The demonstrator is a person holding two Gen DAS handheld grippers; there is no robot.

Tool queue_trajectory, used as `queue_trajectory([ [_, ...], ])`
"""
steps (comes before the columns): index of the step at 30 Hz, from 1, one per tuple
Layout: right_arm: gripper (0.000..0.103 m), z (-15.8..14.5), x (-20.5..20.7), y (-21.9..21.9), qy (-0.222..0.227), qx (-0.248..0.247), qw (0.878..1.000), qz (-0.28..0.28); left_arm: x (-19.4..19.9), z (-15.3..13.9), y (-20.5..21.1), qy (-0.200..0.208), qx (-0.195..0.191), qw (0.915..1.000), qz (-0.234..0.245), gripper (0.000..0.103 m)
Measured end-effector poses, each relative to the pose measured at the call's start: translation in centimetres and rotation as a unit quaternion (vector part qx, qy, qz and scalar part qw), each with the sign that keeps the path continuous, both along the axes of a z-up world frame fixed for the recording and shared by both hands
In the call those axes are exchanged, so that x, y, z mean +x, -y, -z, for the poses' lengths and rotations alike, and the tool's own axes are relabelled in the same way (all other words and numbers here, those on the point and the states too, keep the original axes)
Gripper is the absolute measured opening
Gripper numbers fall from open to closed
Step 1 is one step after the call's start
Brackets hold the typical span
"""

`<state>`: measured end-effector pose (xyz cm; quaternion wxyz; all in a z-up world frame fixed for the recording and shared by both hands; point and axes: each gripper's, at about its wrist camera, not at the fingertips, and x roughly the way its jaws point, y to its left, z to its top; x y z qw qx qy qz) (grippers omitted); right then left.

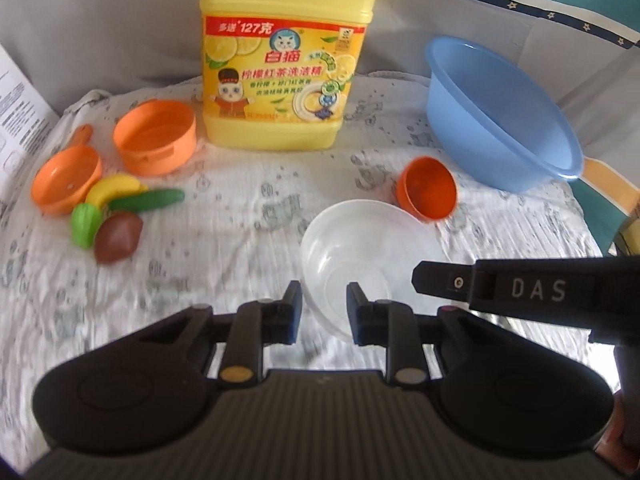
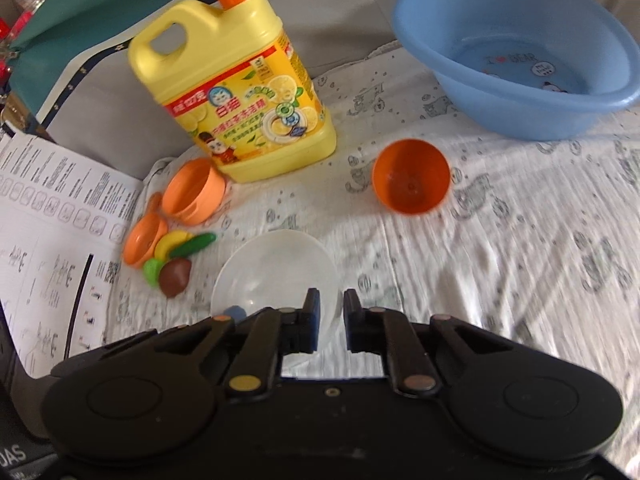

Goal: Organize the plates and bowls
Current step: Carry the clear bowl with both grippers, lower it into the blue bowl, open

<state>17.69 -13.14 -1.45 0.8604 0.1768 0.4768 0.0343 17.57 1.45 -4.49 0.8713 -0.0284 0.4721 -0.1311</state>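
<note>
Far left on the printed cloth (image 1: 224, 240) lie a toy pan (image 1: 66, 184) and a heap of toy fruit (image 1: 116, 212). An orange pot (image 1: 156, 136) is just behind them, and the yellow detergent bottle (image 1: 280, 80) stands upright beyond. None of these need touching for this step.

The clear bowl (image 1: 360, 240) sits at the middle, with a tool on each side. The left gripper (image 1: 324, 292) has its jaws drawn narrow over the bowl's near-left wall. They appear to pinch it, though pad contact is hard to read through the clear plastic. The right gripper (image 2: 331, 300) has its jaws nearly together, clamped on the bowl's right rim.

The step in hand looks like carrying this bowl to be stacked or set with the others. With two grips on one thin, slippery rim, the hands should travel together at the same height and pace. If they drift apart, the wall may flex and pop free. Hold the bowl level and lift it well clear of the cloth, so it does not drag the folds.

To the right the small orange bowl (image 1: 428, 190) lies tipped on its side, close to the clear bowl's far rim. Pass above it rather than beside it. The blue basin (image 1: 500, 120) is farthest right and looks the likely place to gather things.
</note>
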Motion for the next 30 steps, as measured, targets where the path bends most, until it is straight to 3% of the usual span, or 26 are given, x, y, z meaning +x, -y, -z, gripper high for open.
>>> queue_trajectory([
  [13, 0.013, -2.5, -7.7, 1.1, 0.012, 0.011, 1.0, -0.006, -7.7, -2.5, 0.2, 0.001, -0.012, 0.9999, 0.006, 0.023],
  [30, 0.013, -3.0, -16.1, 3.2, -0.002, 0.029, 1.0, -0.002, -15.7, -3.2, 1.3, -0.02, -0.013, 0.9988, 0.043, 0.024],
])
